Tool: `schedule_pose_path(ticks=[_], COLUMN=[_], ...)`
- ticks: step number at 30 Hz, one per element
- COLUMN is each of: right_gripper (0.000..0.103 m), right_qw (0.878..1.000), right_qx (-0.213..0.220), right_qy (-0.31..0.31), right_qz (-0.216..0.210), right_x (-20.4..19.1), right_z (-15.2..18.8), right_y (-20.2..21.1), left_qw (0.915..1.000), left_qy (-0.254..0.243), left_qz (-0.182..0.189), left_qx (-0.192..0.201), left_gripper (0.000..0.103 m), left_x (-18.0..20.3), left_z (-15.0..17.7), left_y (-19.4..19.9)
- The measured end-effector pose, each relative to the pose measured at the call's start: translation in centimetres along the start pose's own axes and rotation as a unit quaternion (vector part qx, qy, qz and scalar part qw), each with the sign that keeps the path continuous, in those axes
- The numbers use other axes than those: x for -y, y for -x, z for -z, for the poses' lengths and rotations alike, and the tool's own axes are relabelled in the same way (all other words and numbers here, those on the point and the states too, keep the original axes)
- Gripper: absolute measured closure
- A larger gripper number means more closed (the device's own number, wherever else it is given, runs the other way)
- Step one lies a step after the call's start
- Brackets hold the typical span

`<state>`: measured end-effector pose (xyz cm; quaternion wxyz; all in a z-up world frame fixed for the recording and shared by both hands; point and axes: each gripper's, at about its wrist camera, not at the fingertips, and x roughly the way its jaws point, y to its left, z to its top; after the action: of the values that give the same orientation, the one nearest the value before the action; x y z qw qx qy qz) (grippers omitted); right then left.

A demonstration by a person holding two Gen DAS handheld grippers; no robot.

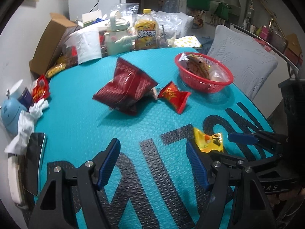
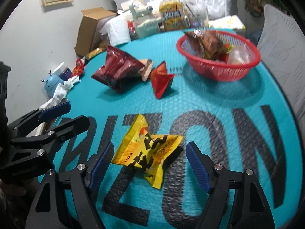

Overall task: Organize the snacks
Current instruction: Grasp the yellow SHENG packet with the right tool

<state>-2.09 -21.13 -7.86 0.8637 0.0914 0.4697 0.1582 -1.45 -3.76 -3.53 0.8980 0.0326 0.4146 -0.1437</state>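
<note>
A yellow snack packet point(image 2: 147, 150) lies on the teal mat between the open fingers of my right gripper point(image 2: 150, 164); it also shows in the left wrist view point(image 1: 207, 142). My left gripper point(image 1: 154, 164) is open and empty over the mat, left of the right gripper point(image 1: 223, 145). A dark red snack bag point(image 1: 125, 89) and a small red packet point(image 1: 174, 97) lie mid-mat. A red basket point(image 1: 205, 83) with several snacks in it stands at the far right; it also shows in the right wrist view point(image 2: 217, 70).
Clutter lines the back edge: a cardboard box point(image 1: 51, 42), paper roll point(image 1: 88, 43), yellow bottle point(image 1: 146, 31), glass jar point(image 1: 166, 36). A phone point(image 1: 35, 158), tissues point(image 1: 28, 122) and a blue gadget point(image 1: 10, 112) sit at the left edge. A grey chair point(image 1: 244, 61) stands right.
</note>
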Motion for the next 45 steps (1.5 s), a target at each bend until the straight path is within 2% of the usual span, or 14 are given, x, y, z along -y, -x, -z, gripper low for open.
schedule_pose_path(ticks=[11, 12, 13, 16, 17, 20, 21, 29, 37, 45], right_gripper=[0.024, 0.029, 0.043, 0.05, 0.058, 0.065, 0.072, 0.072, 0.072, 0.072], right_qw=[0.999, 0.999, 0.999, 0.999, 0.999, 0.998, 0.997, 0.996, 0.996, 0.997], right_qx=[-0.036, -0.035, -0.034, -0.033, -0.032, -0.034, -0.032, -0.021, -0.015, -0.018], right_qy=[0.012, 0.016, 0.021, 0.036, 0.043, 0.061, 0.065, 0.083, 0.082, 0.07], right_qz=[0.004, 0.006, 0.005, 0.0, -0.001, -0.01, -0.015, -0.029, -0.031, -0.031], right_x=[-1.2, -1.4, -1.6, -2.2, -2.4, -2.7, -2.8, -2.5, -1.4, 0.2], right_z=[-0.3, -0.4, -0.4, -0.7, -0.8, -1.7, -2.1, -5.0, -7.7, -8.6], right_y=[-3.0, -3.2, -3.3, -3.6, -3.6, -3.8, -3.9, -4.4, -5.3, -5.9], left_qw=[0.9985, 0.9984, 0.9984, 0.9984, 0.9983, 0.9981, 0.998, 0.9983, 0.9991, 0.9998], left_qy=[0.055, 0.056, 0.056, 0.056, 0.056, 0.057, 0.057, 0.051, 0.036, 0.003], left_qz=[-0.003, -0.004, -0.006, -0.012, -0.014, -0.019, -0.02, -0.02, -0.002, 0.01], left_qx=[-0.001, -0.001, 0.0, 0.004, 0.005, 0.013, 0.014, 0.019, 0.022, -0.016], left_gripper=[0.033, 0.033, 0.033, 0.033, 0.033, 0.033, 0.033, 0.033, 0.033, 0.033], left_x=[-3.5, -3.6, -3.8, -4.3, -4.5, -5.1, -5.2, -6.4, -6.5, -5.3], left_z=[-0.1, -0.2, -0.3, -0.9, -1.1, -2.0, -2.3, -5.0, -8.2, -9.6], left_y=[-1.1, -1.2, -1.2, -1.4, -1.5, -1.7, -1.8, -3.4, -5.7, -9.6])
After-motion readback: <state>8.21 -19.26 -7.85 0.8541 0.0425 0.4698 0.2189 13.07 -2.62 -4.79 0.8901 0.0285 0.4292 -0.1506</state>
